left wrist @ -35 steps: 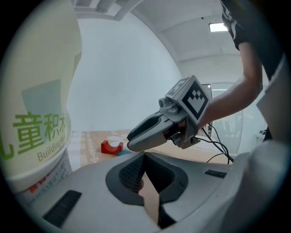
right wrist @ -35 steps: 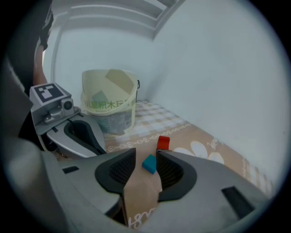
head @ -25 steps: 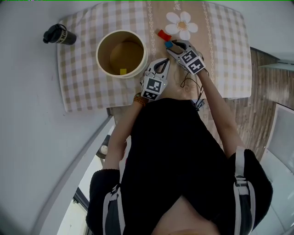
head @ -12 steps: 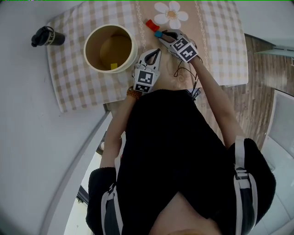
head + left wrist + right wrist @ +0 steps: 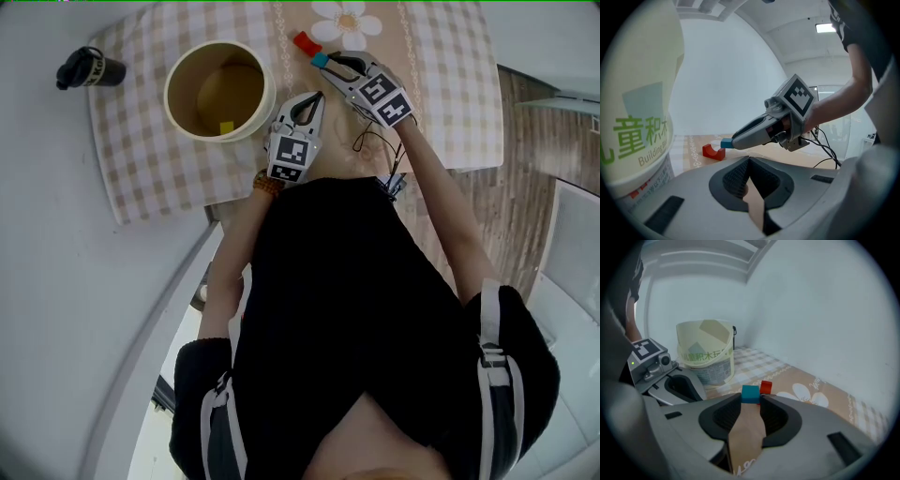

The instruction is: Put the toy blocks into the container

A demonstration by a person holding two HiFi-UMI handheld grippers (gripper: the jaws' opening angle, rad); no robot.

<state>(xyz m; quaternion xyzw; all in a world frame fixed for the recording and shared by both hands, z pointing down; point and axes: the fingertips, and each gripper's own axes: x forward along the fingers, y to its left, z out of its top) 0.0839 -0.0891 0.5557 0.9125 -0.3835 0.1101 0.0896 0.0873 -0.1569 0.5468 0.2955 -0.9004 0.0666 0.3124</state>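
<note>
on the cloth-covered table point(image 5: 450, 103) the container point(image 5: 218, 89) stands in the left half, with a yellow block point(image 5: 226, 127) inside. beside it, the left gripper point(image 5: 317, 97) has its jaws together and empty. the right gripper point(image 5: 330, 64), its jaws having just been closing, clamps a blue block point(image 5: 320, 60) near the far edge, just beside a red block point(image 5: 306, 42).

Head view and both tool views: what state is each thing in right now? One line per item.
container: upright, open, yellow block inside.
blue block: clamped at the tips of the right tool.
red block: loose on the tablecloth.
black bottle: looks capped, by the tablecloth's edge.
right tool: jaws just closed, shut on the blue block.
left tool: shut, empty.
</note>
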